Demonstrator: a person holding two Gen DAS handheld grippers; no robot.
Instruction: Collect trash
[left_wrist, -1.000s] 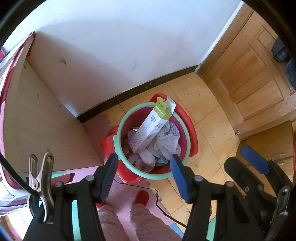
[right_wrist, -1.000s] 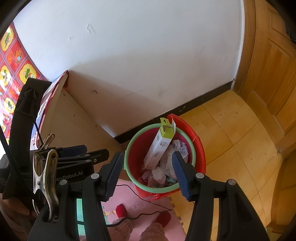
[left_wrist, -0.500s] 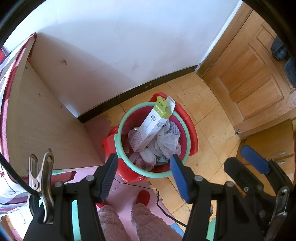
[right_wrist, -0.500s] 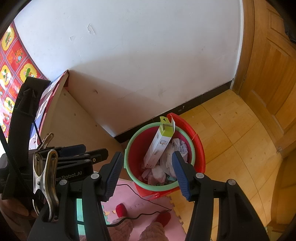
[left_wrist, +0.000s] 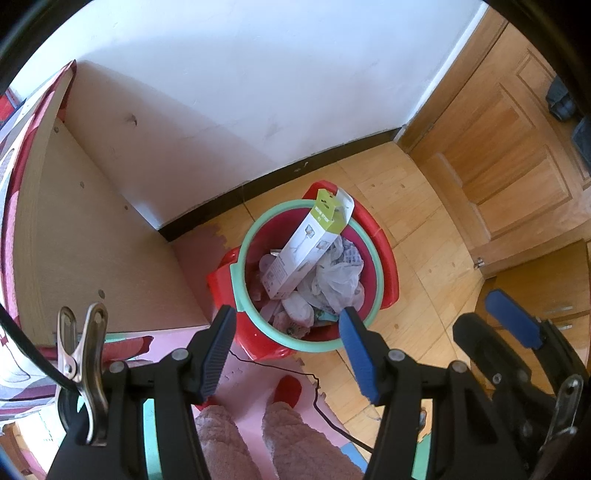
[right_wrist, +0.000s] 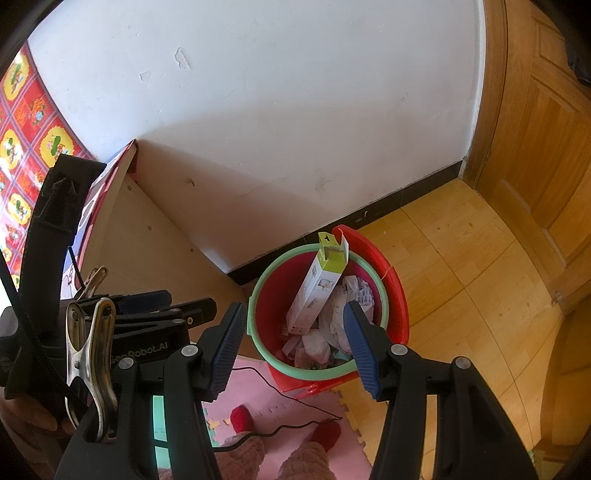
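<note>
cabinet side (left_wrist: 92, 236): far left, pale wood panel, against white wall (left_wrist: 258, 74); patterned red cloth on top edge.
clip (left_wrist: 83, 354): metal spring clip, near left on gripper body, in both views.
left gripper (left_wrist: 288, 347): aimed steeply down over bucket; jaws spread, nothing between, touching nothing. Also seen in right wrist view (right_wrist: 147, 314) at left, side-on.
legs (left_wrist: 258, 435): person's, fuzzy pink trousers, near centre; red slipper (left_wrist: 287, 389) just ahead on pink foam mat (left_wrist: 255, 387).
cable (left_wrist: 295, 376): thin black, across mat, near side of bucket.
bucket (left_wrist: 243, 258): red, mint-green rim, on floor close to black baseboard, just right of cabinet; sits in a red holder (left_wrist: 388, 266) that shows around it.
trash: inside bucket, fills lower part.
box (left_wrist: 306, 247): white carton with green top, tilted, top end leaning on far rim and sticking above it, lower end buried in trash.
bag (left_wrist: 336, 277): crumpled white plastic, right of box, inside bucket; wads of paper near side of it.
right gripper (right_wrist: 295, 343): aimed down at bucket from further back; jaws spread, empty, clear of rim. Seen in left wrist view (left_wrist: 513, 325) at far right, partly cut off.
floor (left_wrist: 424, 229): yellow wood planks, right of bucket.
door (left_wrist: 517, 147): wood panelled, far right.
</note>
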